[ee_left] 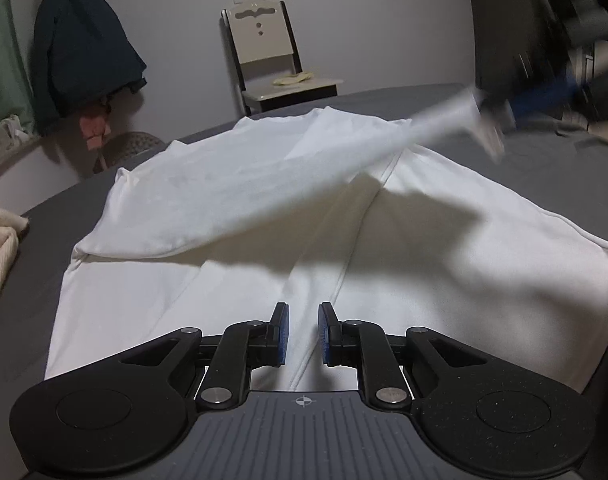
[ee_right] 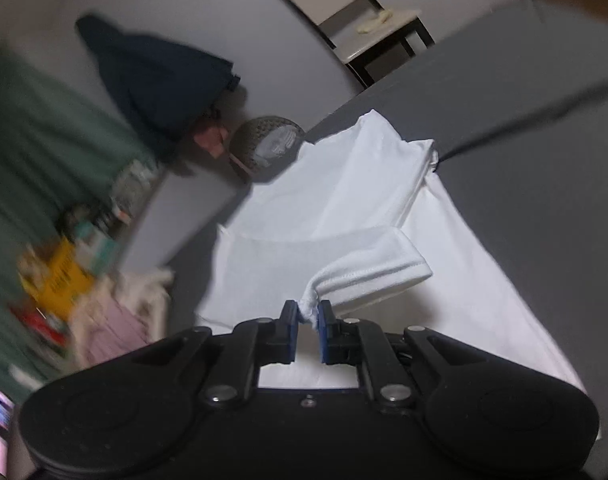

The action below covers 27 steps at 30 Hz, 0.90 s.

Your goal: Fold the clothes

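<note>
A white long-sleeved garment (ee_left: 443, 248) lies spread on the grey bed (ee_left: 36, 264). My left gripper (ee_left: 304, 332) sits low over its near part. Its jaws are nearly together, and a ridge of the white cloth rises between the blue pads (ee_left: 284, 328). In this view my right gripper (ee_left: 491, 128) is a blur at the upper right, holding one sleeve (ee_left: 264, 188) stretched up and across the body. The right wrist view shows my right gripper (ee_right: 308, 314) shut on the bunched edge of that sleeve's ribbed cuff (ee_right: 375, 276), lifted above the garment (ee_right: 455, 280).
A chair (ee_left: 264, 48) with a pale cloth on its seat stands beyond the bed. A dark jacket (ee_left: 84, 48) hangs on the wall at left, above a round woven stool (ee_right: 268, 144). A cream knit garment (ee_left: 0, 248) lies at the bed's left edge. Boxes and clutter (ee_right: 64, 272) sit beside the bed.
</note>
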Tool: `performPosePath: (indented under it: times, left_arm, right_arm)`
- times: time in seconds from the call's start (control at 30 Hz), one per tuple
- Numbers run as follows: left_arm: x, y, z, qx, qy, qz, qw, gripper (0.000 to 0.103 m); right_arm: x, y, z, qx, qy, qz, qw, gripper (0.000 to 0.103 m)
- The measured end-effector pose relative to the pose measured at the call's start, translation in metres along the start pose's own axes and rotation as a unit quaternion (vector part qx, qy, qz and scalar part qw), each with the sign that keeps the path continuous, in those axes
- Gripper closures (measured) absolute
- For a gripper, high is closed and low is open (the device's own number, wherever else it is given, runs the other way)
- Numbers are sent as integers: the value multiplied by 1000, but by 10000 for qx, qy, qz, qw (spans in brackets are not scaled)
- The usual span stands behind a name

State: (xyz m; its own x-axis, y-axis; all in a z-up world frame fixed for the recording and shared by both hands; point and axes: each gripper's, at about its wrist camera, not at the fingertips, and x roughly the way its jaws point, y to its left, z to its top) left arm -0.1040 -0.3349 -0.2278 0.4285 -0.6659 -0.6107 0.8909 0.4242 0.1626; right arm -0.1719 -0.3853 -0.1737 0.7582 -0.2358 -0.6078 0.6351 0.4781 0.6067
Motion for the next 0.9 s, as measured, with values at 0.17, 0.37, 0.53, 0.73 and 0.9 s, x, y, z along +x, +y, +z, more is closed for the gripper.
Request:
performPosePath:
  times: [0.17,0.37,0.53,0.73,0.9]
  left_arm:
    - [4,-3,-2,-21,119,-62,9999,88]
    - [8,0,-1,-85,216,-19,9997,88]
    - [7,3,-4,-75,121,-65,9999,88]
    - [5,4,-4,82,-51,-23,10000,88]
    - [10,5,-4,70,23,-145,9999,88]
  right_arm:
    - [34,-20,-19,-28,1056,-1112,9882,83]
    - [19,-14,3,165,615,-807,9947,64]
    - [52,-10,54,154,172,-928,9954,64]
    - [124,-30,104,601,405,-1264,9893,73]
    - [142,-37,105,673,460,-1277,9885,79]
